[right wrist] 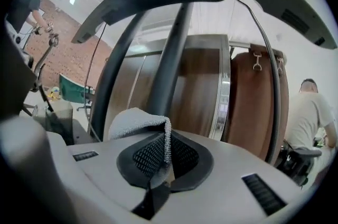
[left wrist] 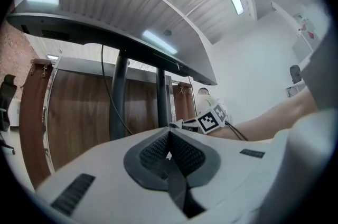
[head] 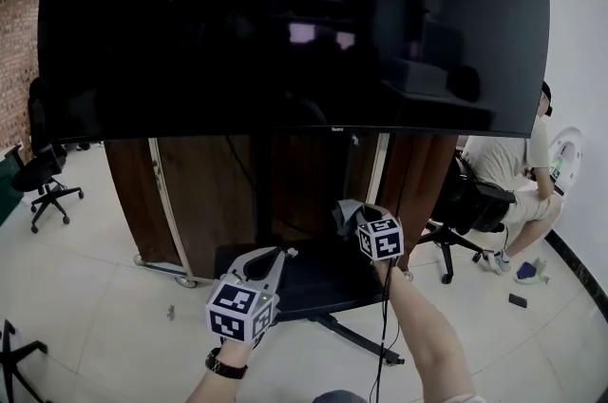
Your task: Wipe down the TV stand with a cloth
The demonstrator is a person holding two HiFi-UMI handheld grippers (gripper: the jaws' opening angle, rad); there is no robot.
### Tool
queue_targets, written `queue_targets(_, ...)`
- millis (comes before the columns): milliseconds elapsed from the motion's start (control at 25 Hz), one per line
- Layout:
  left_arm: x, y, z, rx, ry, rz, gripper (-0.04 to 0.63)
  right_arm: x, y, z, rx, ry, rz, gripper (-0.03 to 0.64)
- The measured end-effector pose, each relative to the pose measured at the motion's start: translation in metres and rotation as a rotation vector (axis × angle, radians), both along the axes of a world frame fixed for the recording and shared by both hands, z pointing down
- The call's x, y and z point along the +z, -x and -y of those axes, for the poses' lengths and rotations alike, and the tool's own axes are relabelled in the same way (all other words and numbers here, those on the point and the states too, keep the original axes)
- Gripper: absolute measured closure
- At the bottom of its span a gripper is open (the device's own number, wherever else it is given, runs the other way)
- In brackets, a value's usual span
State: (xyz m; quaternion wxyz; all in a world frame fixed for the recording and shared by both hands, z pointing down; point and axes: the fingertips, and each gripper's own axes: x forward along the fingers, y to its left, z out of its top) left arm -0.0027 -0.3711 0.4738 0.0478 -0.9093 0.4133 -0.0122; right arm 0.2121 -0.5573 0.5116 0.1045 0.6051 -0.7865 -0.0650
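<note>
The TV stand has a dark upright pole [head: 260,192] and a black wheeled base [head: 318,282] under a big black TV [head: 285,21]. My right gripper [head: 359,217] hovers over the base near the pole, shut on a grey cloth [head: 345,215]. In the right gripper view the cloth [right wrist: 134,121] folds out from the shut jaws of the right gripper [right wrist: 166,150], with the pole [right wrist: 169,54] just ahead. My left gripper [head: 281,255] hangs lower left over the base edge, shut and empty. In its own view the left gripper [left wrist: 169,138] faces the poles [left wrist: 119,96].
Brown wooden panels [head: 204,192] stand behind the stand. A person [head: 508,163] sits at the right beside a black chair [head: 467,201]. An office chair [head: 43,178] stands at the left. A black cable [head: 383,335] hangs from my right gripper over the white tile floor.
</note>
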Motion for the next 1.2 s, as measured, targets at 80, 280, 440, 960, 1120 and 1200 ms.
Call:
queue_targets(80,0.005,0.002,-0.001,-0.002,0.007,0.005,0.568,0.021,-0.003,-0.009,0.0,0.033,0.028,0.611)
queue_targets(280,0.012,0.013,-0.011,-0.019,0.0,-0.021,0.568,0.0,0.102,-0.082,-0.292,0.016,0.205,0.611)
queue_targets(440,0.018,0.011,-0.018,-0.012,0.008,-0.029,0.568,0.041,0.141,-0.065,-0.287,0.192,0.102,0.611)
queue_targets(960,0.044,0.032,-0.025,-0.028,0.039,-0.037,0.569,0.053,-0.091,-0.101,0.158,0.144,0.001,0.611)
queue_targets(1120,0.044,0.045,-0.025,-0.06,0.037,-0.058,0.569,0.022,0.033,-0.149,-0.129,0.042,0.122,0.611)
queue_targets(1200,0.042,0.054,-0.029,-0.08,0.027,-0.062,0.568,0.017,0.111,-0.169,-0.286,0.029,0.145,0.611)
